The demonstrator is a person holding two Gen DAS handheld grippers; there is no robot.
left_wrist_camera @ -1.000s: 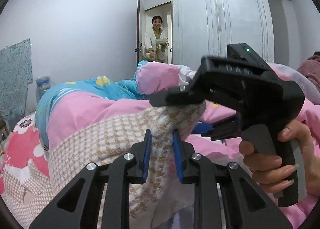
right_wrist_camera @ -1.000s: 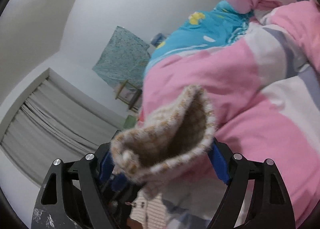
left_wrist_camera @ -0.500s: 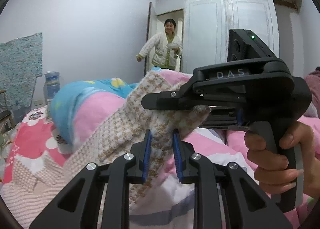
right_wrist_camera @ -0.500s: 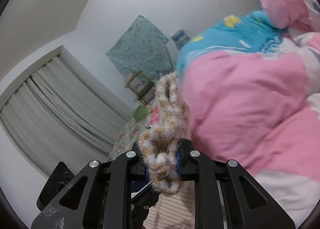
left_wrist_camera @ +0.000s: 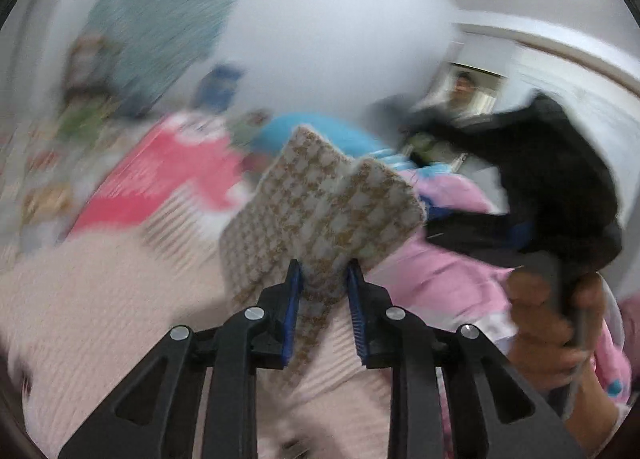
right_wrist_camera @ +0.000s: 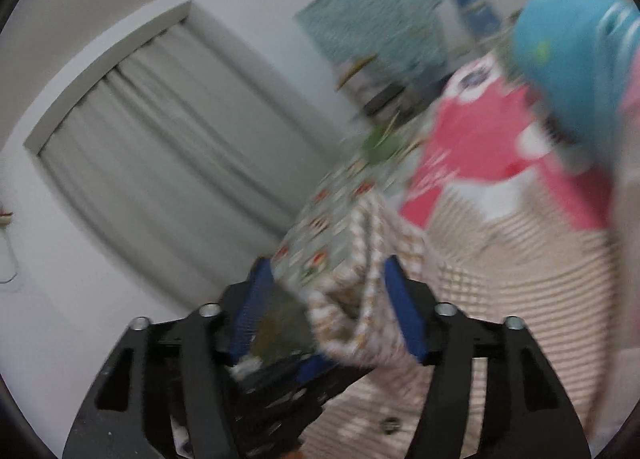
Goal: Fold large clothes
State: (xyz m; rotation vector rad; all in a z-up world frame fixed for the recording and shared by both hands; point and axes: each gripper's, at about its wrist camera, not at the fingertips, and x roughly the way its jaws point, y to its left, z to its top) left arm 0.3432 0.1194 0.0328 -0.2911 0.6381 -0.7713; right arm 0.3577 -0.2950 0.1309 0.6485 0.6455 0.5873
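A fuzzy beige-and-white houndstooth garment (left_wrist_camera: 320, 199) stands up between the blue pads of my left gripper (left_wrist_camera: 323, 299), whose jaws are shut on its folded edge. The right gripper body (left_wrist_camera: 552, 187) and the hand holding it show at right in the left wrist view. In the right wrist view the right gripper (right_wrist_camera: 328, 299) has its jaws spread wide, with the garment's edge (right_wrist_camera: 368, 271) lying loose against the right pad (right_wrist_camera: 404, 315). The rest of the garment (right_wrist_camera: 520, 279) lies on the bed below. Both views are blurred by motion.
A pink-and-blue quilt (left_wrist_camera: 448, 271) is heaped on the bed, with a red-and-white bedsheet (right_wrist_camera: 488, 139) beyond. A grey curtain (right_wrist_camera: 168, 155) hangs at left, a teal cloth (right_wrist_camera: 380, 19) on the wall. A person (left_wrist_camera: 460, 91) stands in the far doorway.
Both grippers have swung left and down towards the bed. The right gripper's jaws have opened from the garment edge they pinched. The left gripper still holds the garment.
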